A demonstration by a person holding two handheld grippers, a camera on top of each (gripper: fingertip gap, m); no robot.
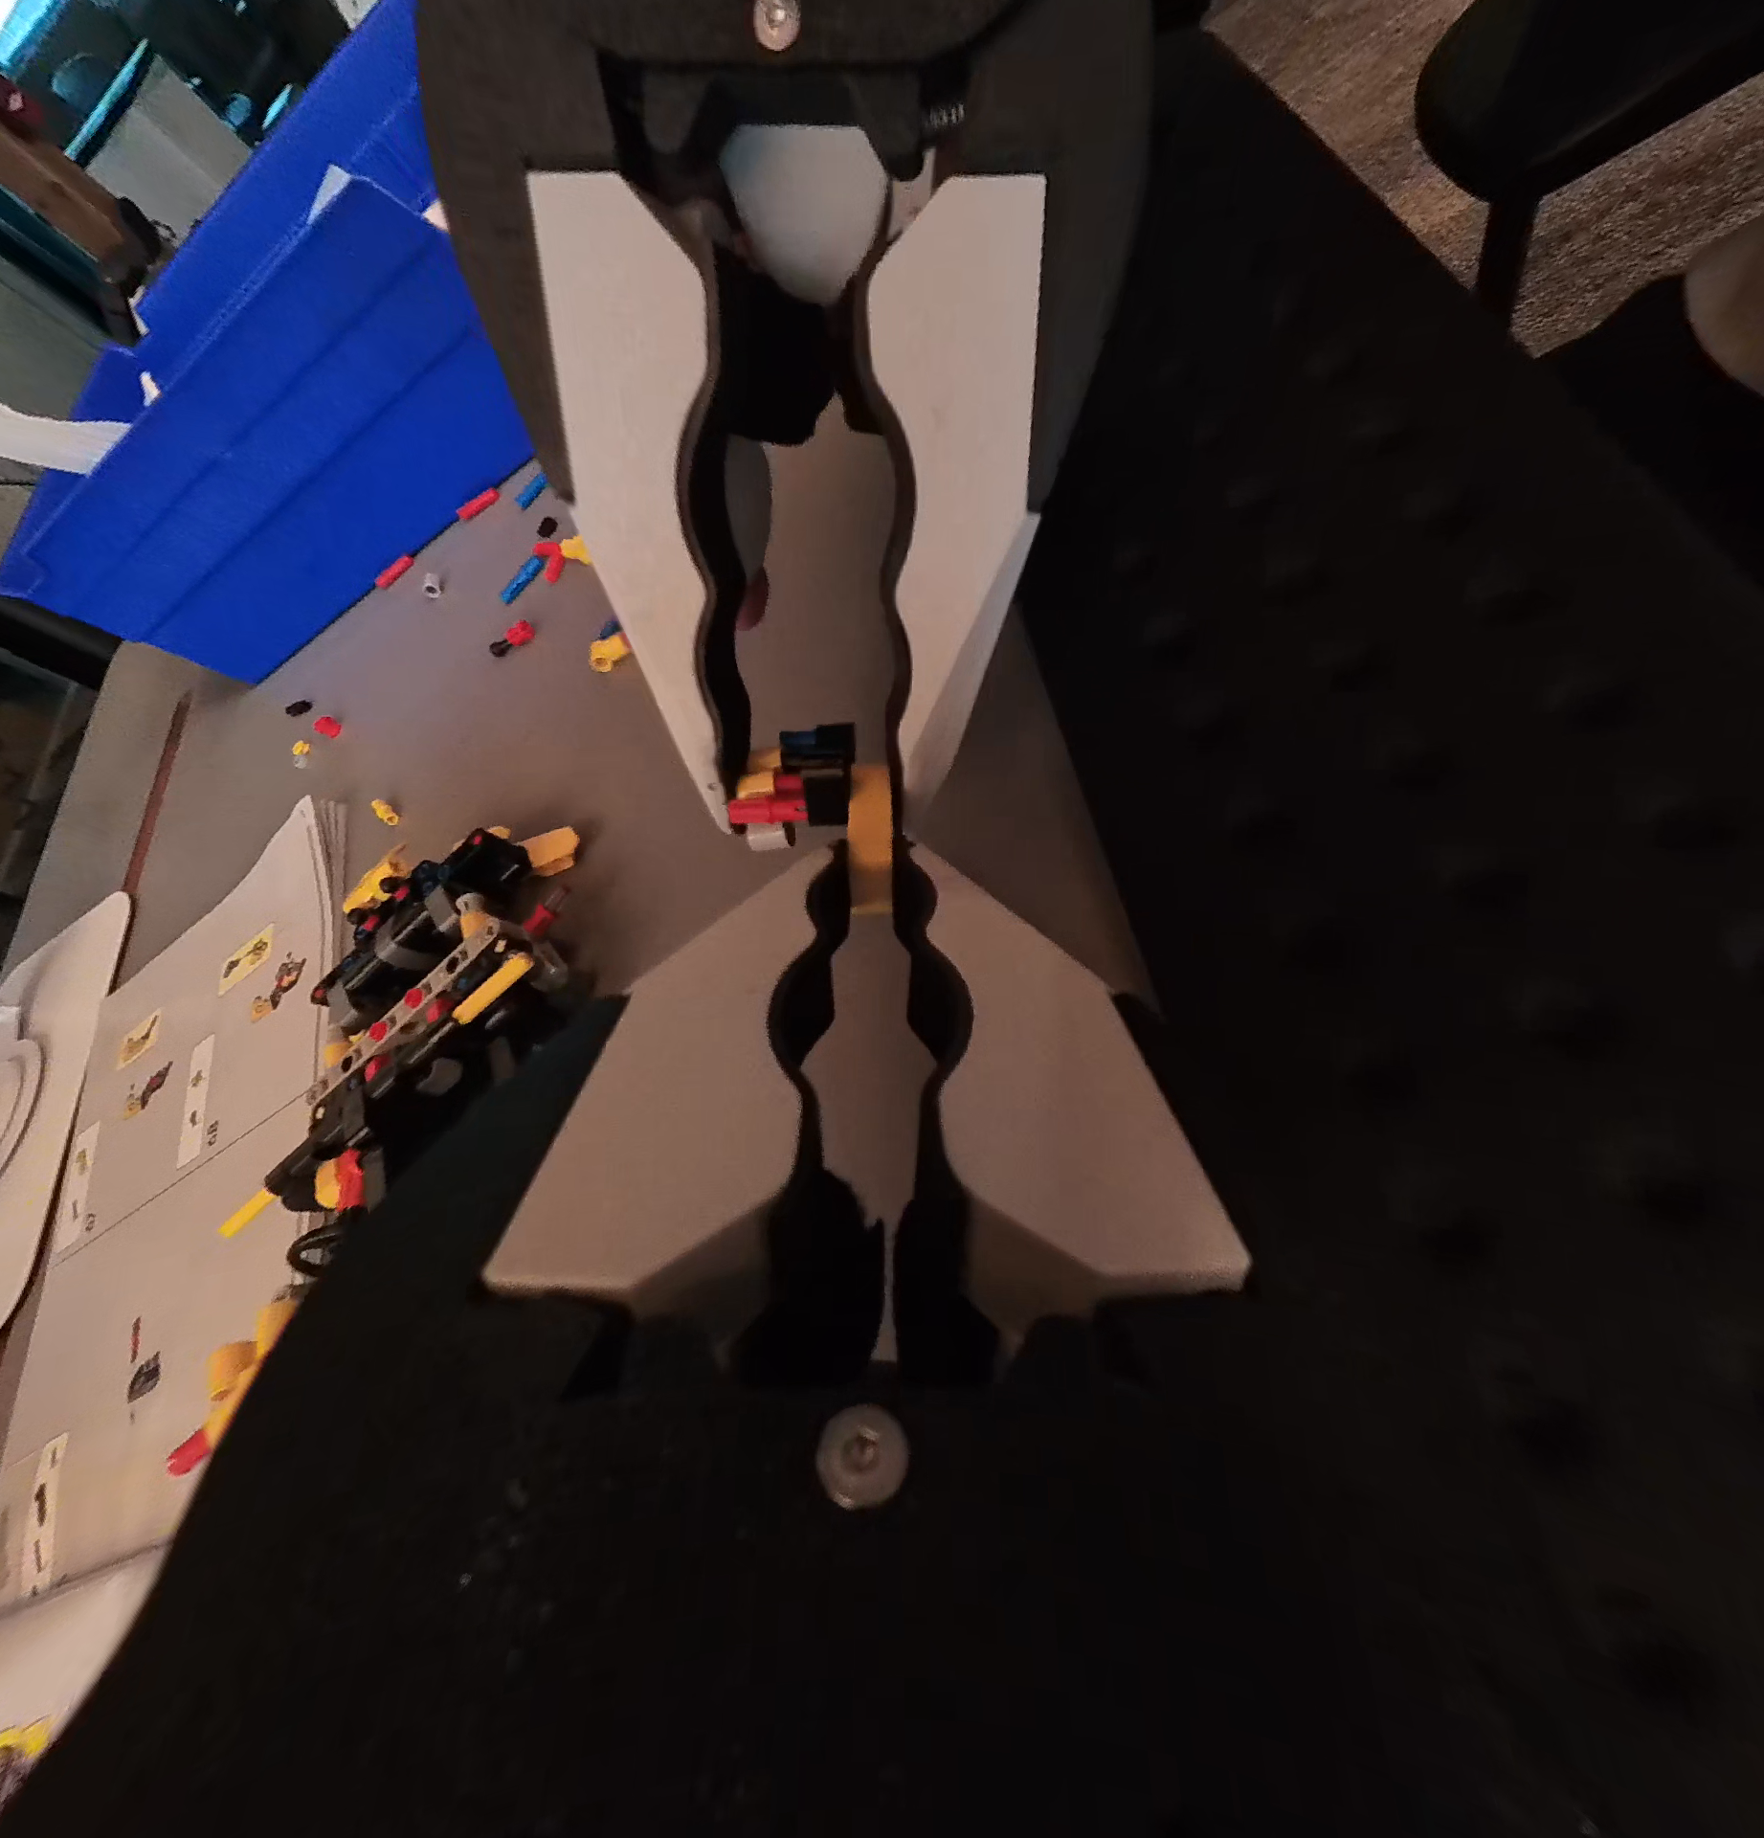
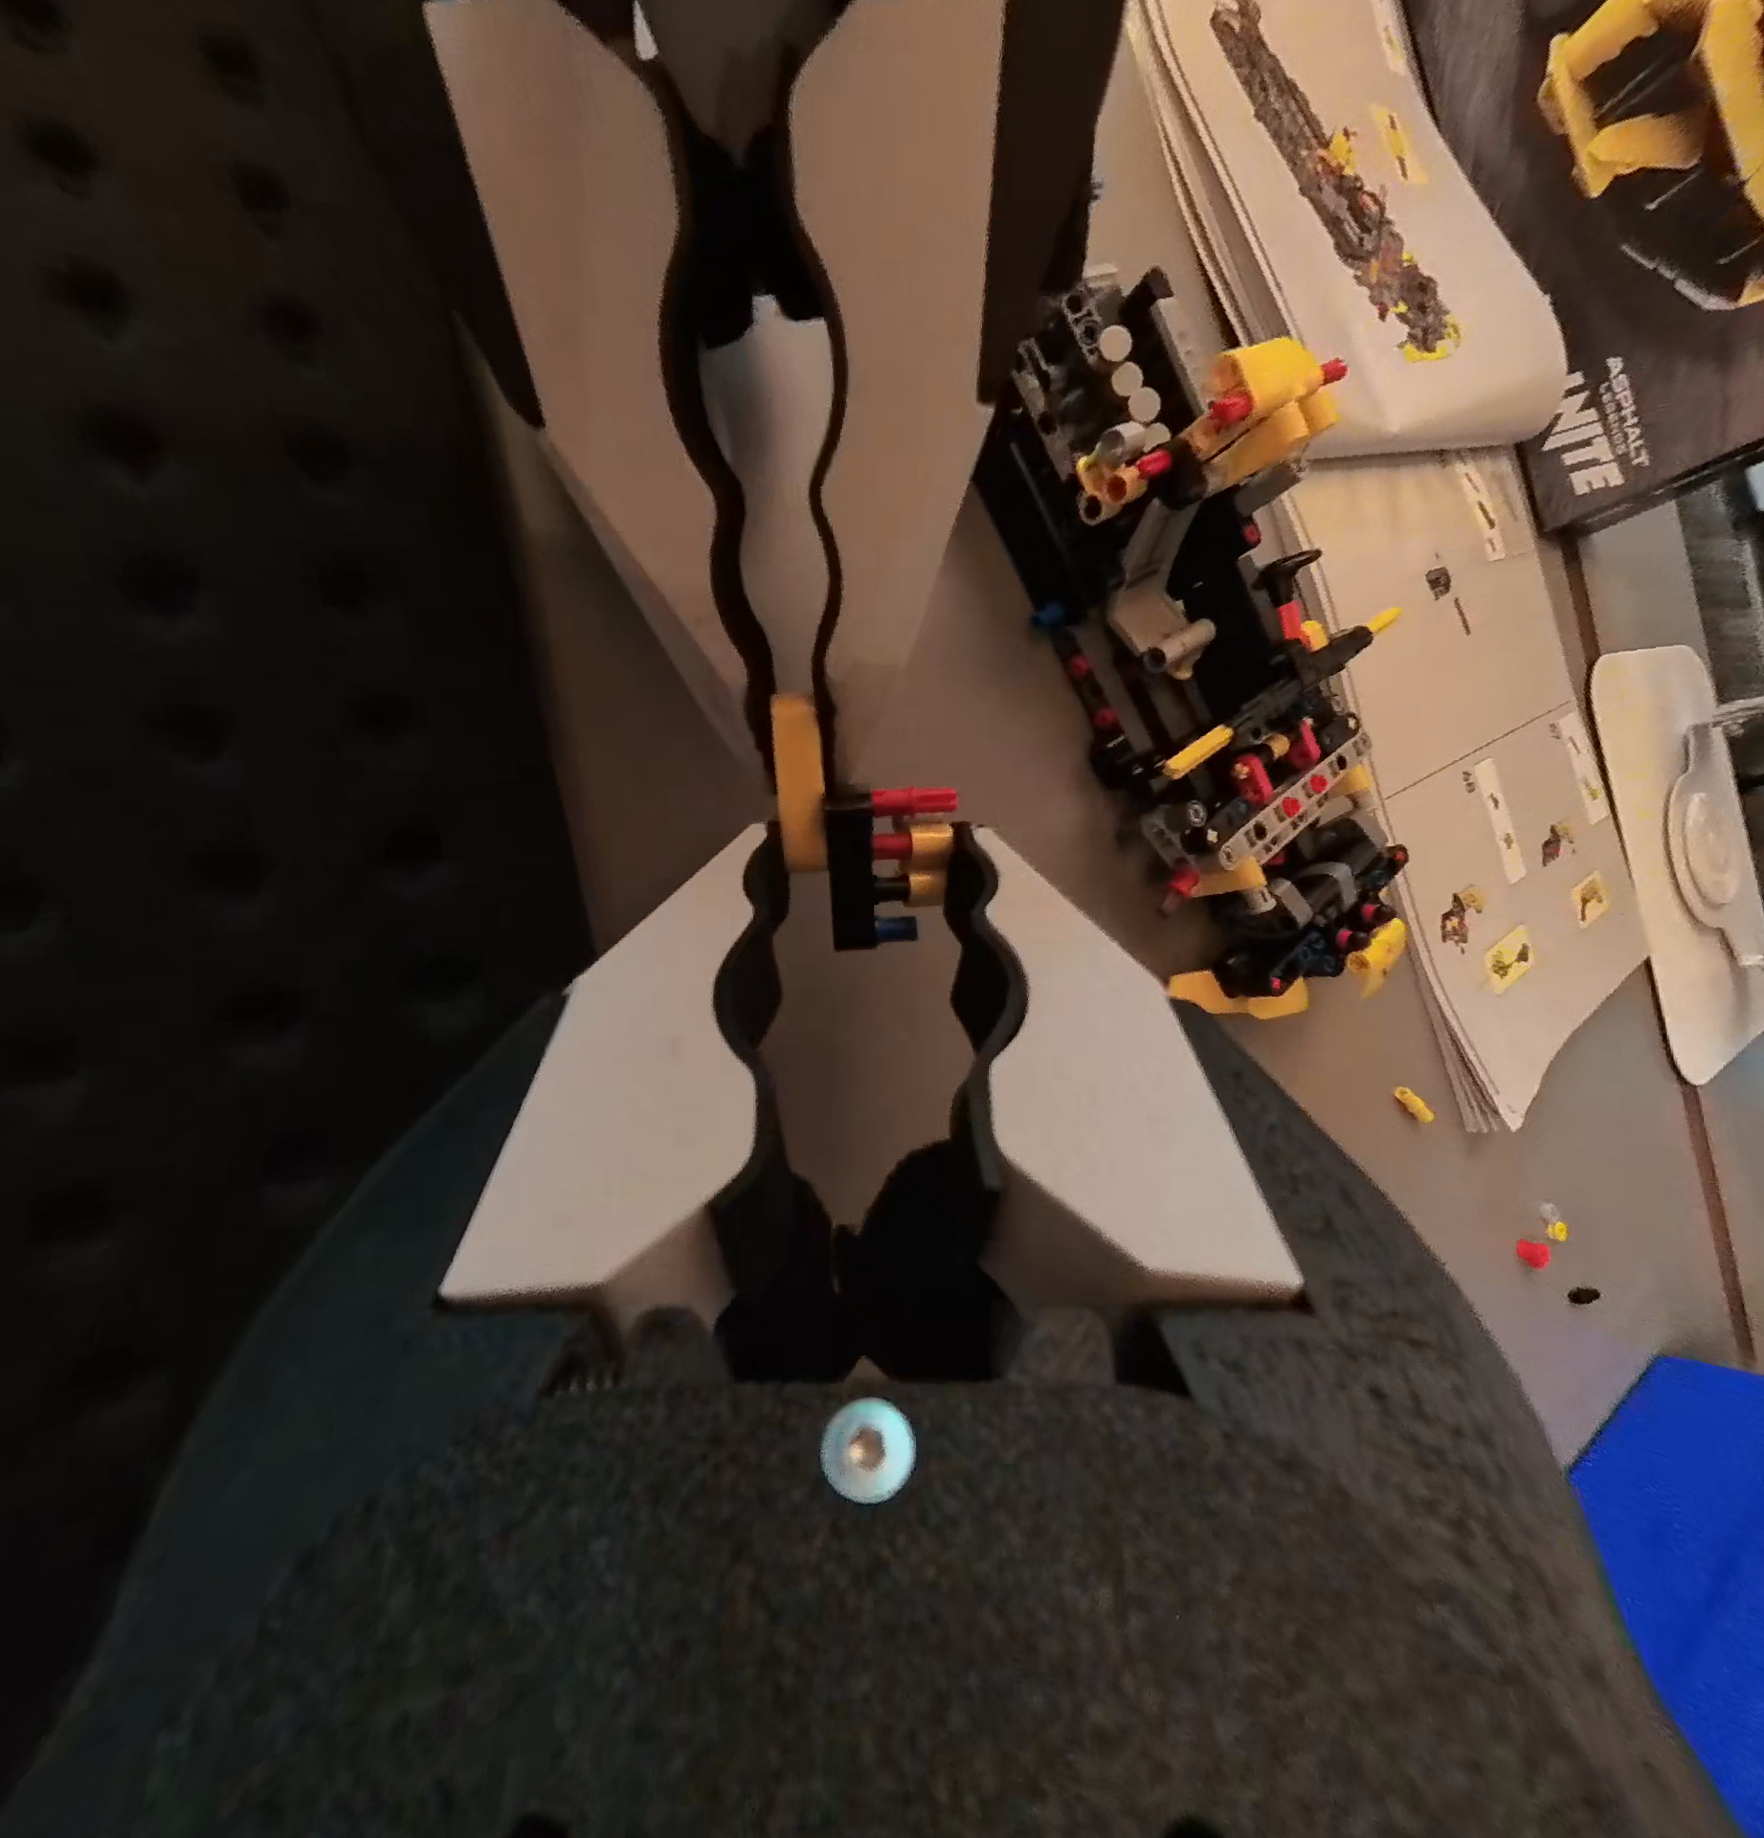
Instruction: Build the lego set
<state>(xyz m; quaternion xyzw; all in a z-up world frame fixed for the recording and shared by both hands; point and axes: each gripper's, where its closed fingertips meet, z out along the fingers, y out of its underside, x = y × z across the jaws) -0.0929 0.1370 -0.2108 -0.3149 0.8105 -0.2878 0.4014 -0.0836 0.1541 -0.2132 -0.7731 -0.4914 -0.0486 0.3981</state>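
Yellow and black, the small lego sub-assembly (image 1: 818, 796) hangs above the grey worktop (image 1: 480, 716), with the left tongs (image 1: 863, 875) clamped on its yellow beam and the right tongs (image 1: 808, 796) opposite. Left lie the half-built model (image 1: 430, 975), loose pins (image 1: 520, 587), and blue bins (image 1: 291, 398), contents unseen.

From the right wrist, the right tongs (image 2: 868, 875) grip the black pinned part; the instruction booklet (image 2: 1484, 796) lies beyond the model.
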